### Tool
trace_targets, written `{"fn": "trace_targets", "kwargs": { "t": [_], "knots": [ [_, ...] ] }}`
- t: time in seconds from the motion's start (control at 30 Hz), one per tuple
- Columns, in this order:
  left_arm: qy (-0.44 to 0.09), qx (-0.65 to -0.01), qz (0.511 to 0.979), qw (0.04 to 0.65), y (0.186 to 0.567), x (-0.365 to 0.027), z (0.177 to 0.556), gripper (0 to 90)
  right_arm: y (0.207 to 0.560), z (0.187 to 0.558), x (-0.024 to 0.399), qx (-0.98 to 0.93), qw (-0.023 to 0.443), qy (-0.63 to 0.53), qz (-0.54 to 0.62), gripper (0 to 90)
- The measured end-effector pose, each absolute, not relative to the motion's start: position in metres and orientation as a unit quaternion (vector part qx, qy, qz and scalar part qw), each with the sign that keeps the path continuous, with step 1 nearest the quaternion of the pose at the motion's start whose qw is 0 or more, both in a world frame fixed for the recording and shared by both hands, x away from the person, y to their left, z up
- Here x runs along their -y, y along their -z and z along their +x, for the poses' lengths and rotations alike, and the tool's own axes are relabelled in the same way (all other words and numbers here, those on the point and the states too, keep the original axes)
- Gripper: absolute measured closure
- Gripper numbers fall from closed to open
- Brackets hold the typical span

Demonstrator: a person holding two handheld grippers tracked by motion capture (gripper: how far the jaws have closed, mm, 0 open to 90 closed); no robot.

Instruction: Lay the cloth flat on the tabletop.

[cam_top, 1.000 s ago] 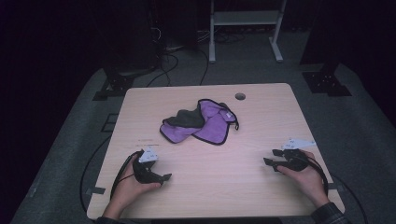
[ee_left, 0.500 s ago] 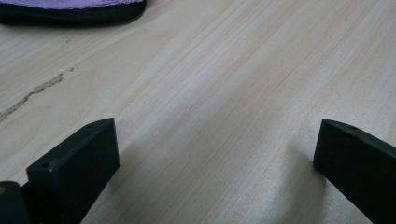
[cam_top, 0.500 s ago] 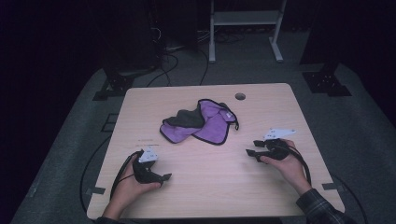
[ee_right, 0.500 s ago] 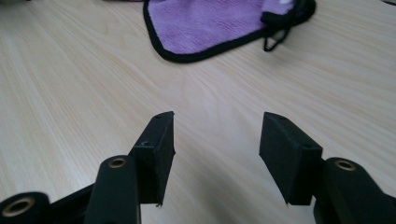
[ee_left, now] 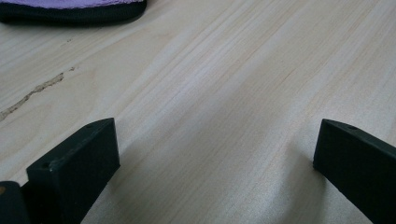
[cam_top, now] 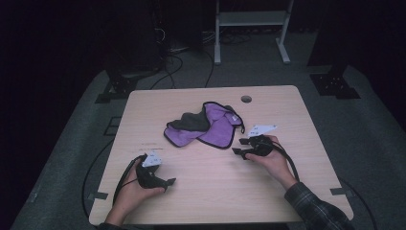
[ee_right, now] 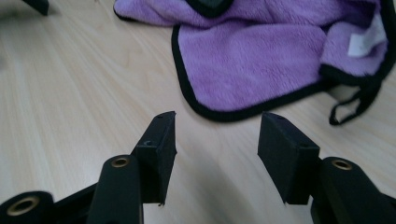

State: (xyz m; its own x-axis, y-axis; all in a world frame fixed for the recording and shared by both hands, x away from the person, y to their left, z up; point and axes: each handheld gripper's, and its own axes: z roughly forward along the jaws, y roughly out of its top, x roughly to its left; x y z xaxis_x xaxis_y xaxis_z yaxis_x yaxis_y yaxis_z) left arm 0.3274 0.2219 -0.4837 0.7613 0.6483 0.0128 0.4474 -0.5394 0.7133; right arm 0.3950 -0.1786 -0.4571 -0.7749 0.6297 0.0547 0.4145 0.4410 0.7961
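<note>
A purple cloth [cam_top: 206,127] with black trim lies crumpled on the wooden table [cam_top: 215,191], a little behind its middle. My right gripper [cam_top: 239,146] stands open just right of the cloth's near right corner, pointing left at it. In the right gripper view, my right gripper [ee_right: 217,135] has only bare wood between its jaws, and the cloth [ee_right: 252,56] with its black edge lies just ahead. My left gripper [cam_top: 168,184] rests open at the front left, well short of the cloth. The left gripper [ee_left: 215,154] is wide apart over bare wood, the cloth edge [ee_left: 70,11] far ahead.
A white tag [ee_right: 362,39] and a black hanging loop [ee_right: 355,109] sit at the cloth's right corner. A round cable hole [cam_top: 246,99] is near the table's far edge. A white metal stand [cam_top: 251,28] and cables lie on the dark floor behind.
My right gripper has moved left and away from the table's right front, up to the near right corner of the cloth. The left gripper and the cloth have stayed put.
</note>
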Motion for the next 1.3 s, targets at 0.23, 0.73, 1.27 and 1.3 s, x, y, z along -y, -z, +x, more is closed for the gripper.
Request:
{"fn": "trace_targets", "kwargs": {
  "t": [0.23,0.73,1.27,1.3],
  "knots": [
    [-0.139,-0.317,0.866,0.361,0.484,-0.222,0.327,0.0,0.46,0.407,0.158,-0.844,0.12,-0.425,0.306,45.3],
    [-0.14,-0.317,0.866,0.361,0.484,-0.222,0.327,0.0,0.48,0.426,0.13,-0.859,0.133,-0.396,0.296,69.6],
    [-0.14,-0.318,0.865,0.361,0.484,-0.223,0.326,0.0,0.463,0.42,0.149,-0.847,0.13,-0.412,0.309,85.9],
    [-0.14,-0.319,0.865,0.361,0.484,-0.223,0.326,0.0,0.461,0.419,0.152,-0.847,0.131,-0.414,0.308,85.9]
  ]
}}
